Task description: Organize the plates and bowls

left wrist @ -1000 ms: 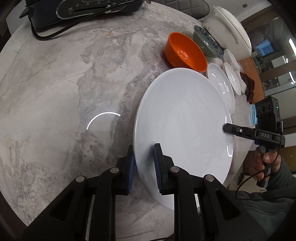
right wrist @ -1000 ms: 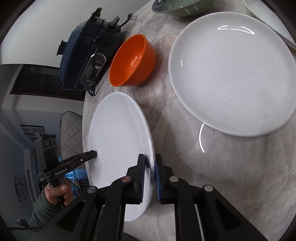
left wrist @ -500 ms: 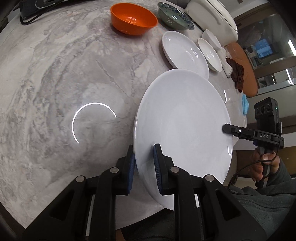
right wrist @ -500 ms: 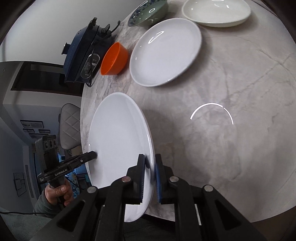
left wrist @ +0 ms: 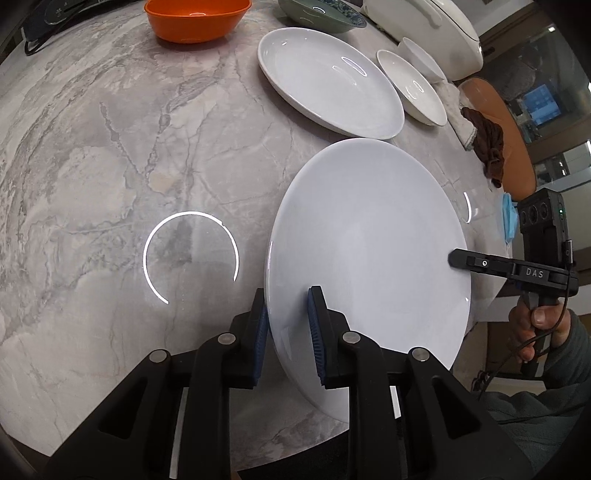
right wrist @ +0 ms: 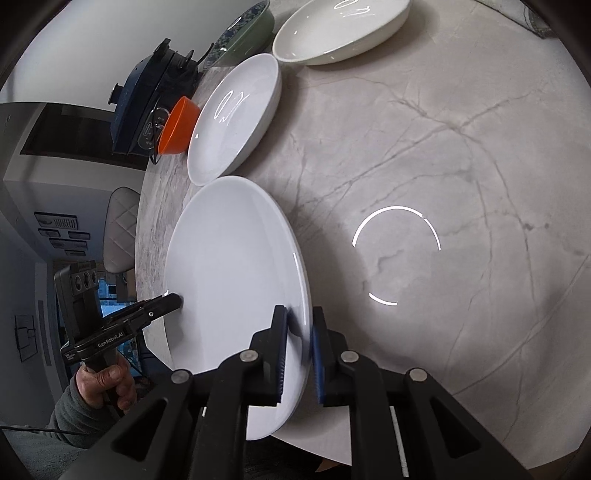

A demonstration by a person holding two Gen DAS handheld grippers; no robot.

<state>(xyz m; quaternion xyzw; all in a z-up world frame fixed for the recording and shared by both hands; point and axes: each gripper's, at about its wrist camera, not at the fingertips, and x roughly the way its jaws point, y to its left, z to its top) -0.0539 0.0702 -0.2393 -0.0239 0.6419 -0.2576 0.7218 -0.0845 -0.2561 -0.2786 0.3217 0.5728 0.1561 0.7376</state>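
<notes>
Both the left gripper [left wrist: 286, 325] and right gripper [right wrist: 298, 343] have jaws clenched on opposite rims of the large round white ceramic plate [left wrist: 369, 254], carried above the grey marble desk [left wrist: 110, 147]. I'd keep both hands level.

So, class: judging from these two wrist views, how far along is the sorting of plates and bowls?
Nothing looks stacked. In hand: both the left gripper and right gripper clamp one large white plate. Left: the second white plate, orange bowl and small white bowls lie separately.
</notes>
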